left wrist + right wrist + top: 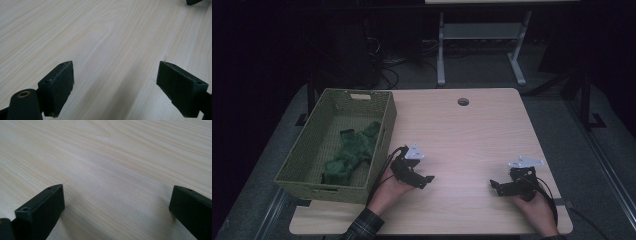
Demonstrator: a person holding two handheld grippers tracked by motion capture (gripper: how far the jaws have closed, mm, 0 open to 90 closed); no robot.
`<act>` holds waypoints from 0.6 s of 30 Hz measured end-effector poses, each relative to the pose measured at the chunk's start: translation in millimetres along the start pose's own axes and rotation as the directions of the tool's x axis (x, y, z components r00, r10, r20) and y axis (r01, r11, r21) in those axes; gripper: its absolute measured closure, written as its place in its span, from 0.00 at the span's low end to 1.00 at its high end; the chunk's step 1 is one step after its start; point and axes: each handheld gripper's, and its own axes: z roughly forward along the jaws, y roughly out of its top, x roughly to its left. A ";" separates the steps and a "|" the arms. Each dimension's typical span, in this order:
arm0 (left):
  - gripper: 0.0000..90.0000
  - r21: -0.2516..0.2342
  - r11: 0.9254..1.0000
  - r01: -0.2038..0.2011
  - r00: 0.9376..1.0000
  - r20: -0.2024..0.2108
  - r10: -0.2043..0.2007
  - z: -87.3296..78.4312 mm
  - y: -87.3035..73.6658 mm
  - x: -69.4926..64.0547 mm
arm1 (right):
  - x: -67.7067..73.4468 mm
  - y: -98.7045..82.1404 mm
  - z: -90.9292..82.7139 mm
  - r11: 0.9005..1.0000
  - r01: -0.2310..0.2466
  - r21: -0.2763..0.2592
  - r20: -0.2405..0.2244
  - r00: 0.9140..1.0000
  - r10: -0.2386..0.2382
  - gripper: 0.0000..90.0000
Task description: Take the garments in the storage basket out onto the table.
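Nearest the viewer, two hands rest on a pale wooden worktop (472, 135), each holding a black gripper. The left gripper (424, 181) sits at about 7 o'clock, its fingers (58, 86) spread wide over bare wood. The right gripper (495, 186) sits at about 5 o'clock, fingers (42, 210) likewise apart and empty. Farther off, at 9 o'clock, a green woven basket (307, 150) holds a crumpled green cloth (354, 150). Judging from this, the left gripper is better placed to reach over the rim and pinch a raised fold.
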 end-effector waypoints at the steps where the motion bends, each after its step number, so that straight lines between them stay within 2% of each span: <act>1: 0.15 0.000 1.000 0.000 1.000 0.000 0.000 0.0 0.0 0.0 | 0.2 -0.5 -0.4 1.000 0.001 -0.002 -0.002 1.000 -0.001 0.00; 18: 0.15 -0.013 1.000 -0.017 1.000 -0.007 0.017 -30.1 18.4 -0.1 | 0.1 -0.5 -0.4 1.000 0.002 -0.002 -0.001 1.000 -0.002 0.00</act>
